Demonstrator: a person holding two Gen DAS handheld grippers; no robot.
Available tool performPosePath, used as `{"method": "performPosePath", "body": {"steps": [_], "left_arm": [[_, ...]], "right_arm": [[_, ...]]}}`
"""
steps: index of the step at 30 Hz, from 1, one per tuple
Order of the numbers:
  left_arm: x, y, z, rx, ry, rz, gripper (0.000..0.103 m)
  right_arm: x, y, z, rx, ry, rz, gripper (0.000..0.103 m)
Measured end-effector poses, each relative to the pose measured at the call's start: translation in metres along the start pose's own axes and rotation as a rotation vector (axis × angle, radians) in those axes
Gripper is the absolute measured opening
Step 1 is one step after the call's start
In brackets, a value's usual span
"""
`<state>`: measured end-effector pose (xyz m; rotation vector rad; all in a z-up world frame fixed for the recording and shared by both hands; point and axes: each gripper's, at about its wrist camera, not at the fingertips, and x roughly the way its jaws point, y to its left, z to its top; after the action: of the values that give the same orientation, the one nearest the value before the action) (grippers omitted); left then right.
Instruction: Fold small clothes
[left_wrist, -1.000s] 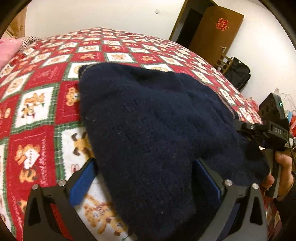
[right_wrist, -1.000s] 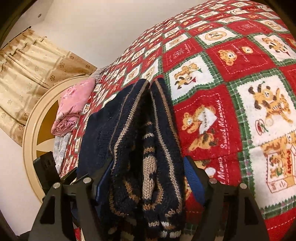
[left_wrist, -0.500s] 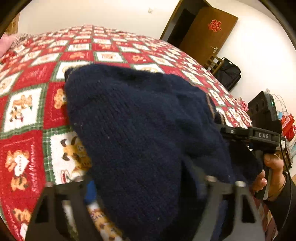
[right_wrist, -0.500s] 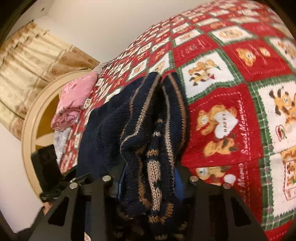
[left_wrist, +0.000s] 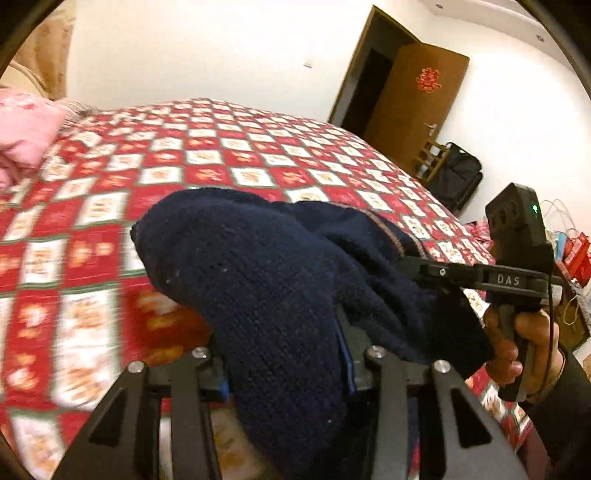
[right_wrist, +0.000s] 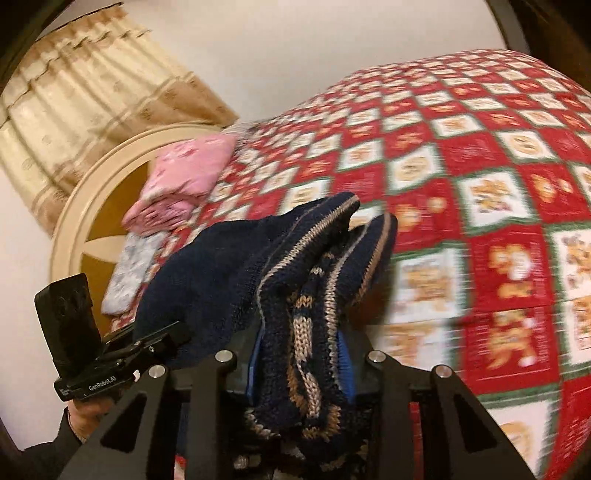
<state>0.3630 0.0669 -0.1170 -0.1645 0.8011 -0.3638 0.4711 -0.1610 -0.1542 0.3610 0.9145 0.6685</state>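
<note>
Left wrist view: the left gripper (left_wrist: 284, 373) is clamped on the navy knit sweater (left_wrist: 258, 280), plain dark knit bulging up above the bear-print quilt (left_wrist: 110, 206). Only here do the brown door (left_wrist: 417, 99) beyond the quilt and the right gripper (left_wrist: 417, 264), pinching the sweater's striped edge, right hand (left_wrist: 524, 343) on its handle, appear. Right wrist view: the right gripper (right_wrist: 299, 365) bites bunched tan-striped ribbing of the sweater (right_wrist: 229, 266), lifted off the quilt (right_wrist: 480, 177); pink pillows (right_wrist: 184, 181) and curtain (right_wrist: 92, 96) beyond, left gripper (right_wrist: 147, 343) alongside.
</note>
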Motion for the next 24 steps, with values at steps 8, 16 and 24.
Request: {"method": "performPosePath", "body": {"steps": [8, 16, 24], "left_arm": [[-0.098, 0.049, -0.022, -0.012, -0.043, 0.181, 0.044], [-0.146, 0.105, -0.052, -0.062, -0.068, 0.295, 0.043], [-0.148, 0.156, -0.088, -0.133, -0.033, 0.314, 0.043]], "right_arm": [[0.037, 0.120, -0.015, -0.109, 0.044, 0.157, 0.035], [0.094, 0.203, -0.047, -0.163, 0.112, 0.254, 0.035], [0.143, 0.234, -0.079, -0.157, 0.191, 0.270, 0.035]]}}
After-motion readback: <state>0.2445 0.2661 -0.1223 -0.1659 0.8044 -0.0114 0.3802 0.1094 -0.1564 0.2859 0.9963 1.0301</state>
